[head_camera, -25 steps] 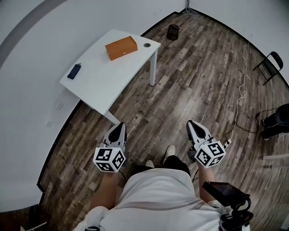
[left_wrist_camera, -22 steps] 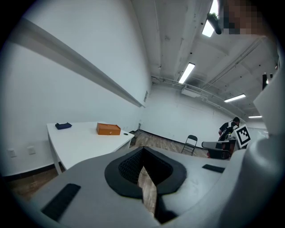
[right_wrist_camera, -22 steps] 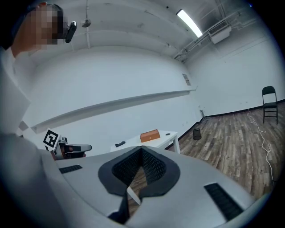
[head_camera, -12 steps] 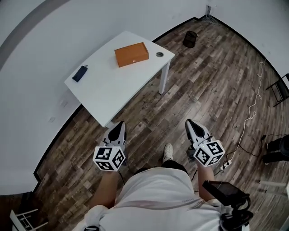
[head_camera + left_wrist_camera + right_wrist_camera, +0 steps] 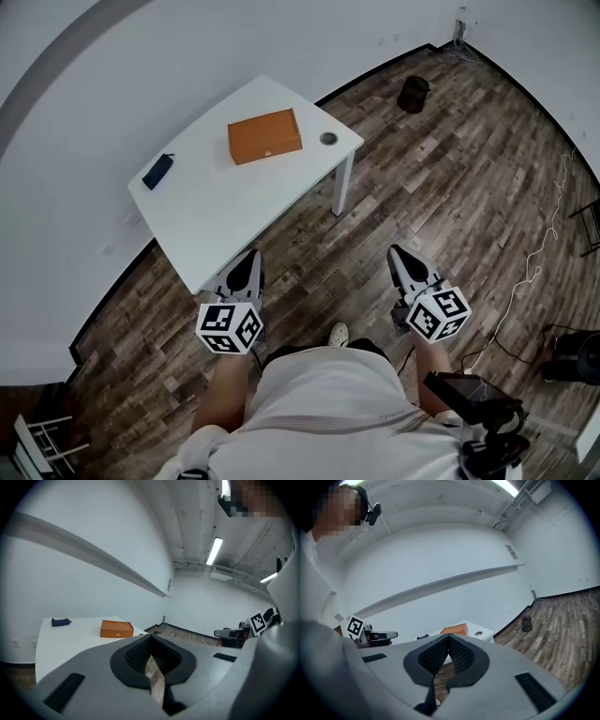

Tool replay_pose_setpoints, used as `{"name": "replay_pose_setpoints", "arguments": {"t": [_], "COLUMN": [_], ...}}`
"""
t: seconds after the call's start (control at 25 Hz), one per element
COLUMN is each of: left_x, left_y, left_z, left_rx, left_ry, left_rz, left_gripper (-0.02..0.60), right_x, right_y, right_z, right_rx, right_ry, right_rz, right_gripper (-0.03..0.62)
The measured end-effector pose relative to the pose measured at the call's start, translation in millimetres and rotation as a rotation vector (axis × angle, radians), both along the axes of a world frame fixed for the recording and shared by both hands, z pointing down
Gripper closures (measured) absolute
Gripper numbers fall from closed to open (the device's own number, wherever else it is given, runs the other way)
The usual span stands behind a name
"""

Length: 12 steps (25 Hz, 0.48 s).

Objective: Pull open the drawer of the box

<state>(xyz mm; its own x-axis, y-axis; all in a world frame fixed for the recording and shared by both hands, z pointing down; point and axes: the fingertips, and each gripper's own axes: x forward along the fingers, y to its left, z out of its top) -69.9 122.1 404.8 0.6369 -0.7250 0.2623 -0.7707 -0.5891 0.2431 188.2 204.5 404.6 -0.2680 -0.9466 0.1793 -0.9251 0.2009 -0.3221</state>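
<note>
An orange box (image 5: 264, 136) lies flat on a white table (image 5: 216, 202), towards its far side; its drawer looks closed. It shows small in the left gripper view as the orange box (image 5: 116, 629) and in the right gripper view as the orange box (image 5: 454, 630). My left gripper (image 5: 247, 265) hangs just off the table's near edge, shut and empty. My right gripper (image 5: 400, 260) is over the wooden floor to the right of the table, shut with nothing in it. Both are well short of the box.
A dark blue pouch (image 5: 157, 172) lies at the table's left end and a round grommet (image 5: 328, 138) sits near its right corner. A dark bin (image 5: 412, 94) stands by the far wall. A white cable (image 5: 539, 253) trails across the floor at right.
The table and box have slid slightly left and nearer in the head view as the person steps towards them. Both grippers keep the same shut pose.
</note>
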Motion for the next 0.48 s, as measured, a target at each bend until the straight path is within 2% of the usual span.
{"name": "replay_pose_setpoints", "arguments": {"t": [0.16,0.48], "left_x": [22.7,24.2], "left_y": [-18.7,-53.5], "left_z": [2.9,16.8], "left_rx": [0.003,-0.026], "left_ry": [-0.017,-0.035], "left_rz": [-0.035,-0.11], "left_gripper": [0.571,0.571], "right_x": [31.5,29.6], "right_y": [-32.0,-83.8], "right_z": [5.3,27.7], "right_rx": [-0.002,-0.039], "right_ry": [-0.024,-0.049], "right_rz": [-0.024,-0.114], "right_gripper": [0.595,0.595]}}
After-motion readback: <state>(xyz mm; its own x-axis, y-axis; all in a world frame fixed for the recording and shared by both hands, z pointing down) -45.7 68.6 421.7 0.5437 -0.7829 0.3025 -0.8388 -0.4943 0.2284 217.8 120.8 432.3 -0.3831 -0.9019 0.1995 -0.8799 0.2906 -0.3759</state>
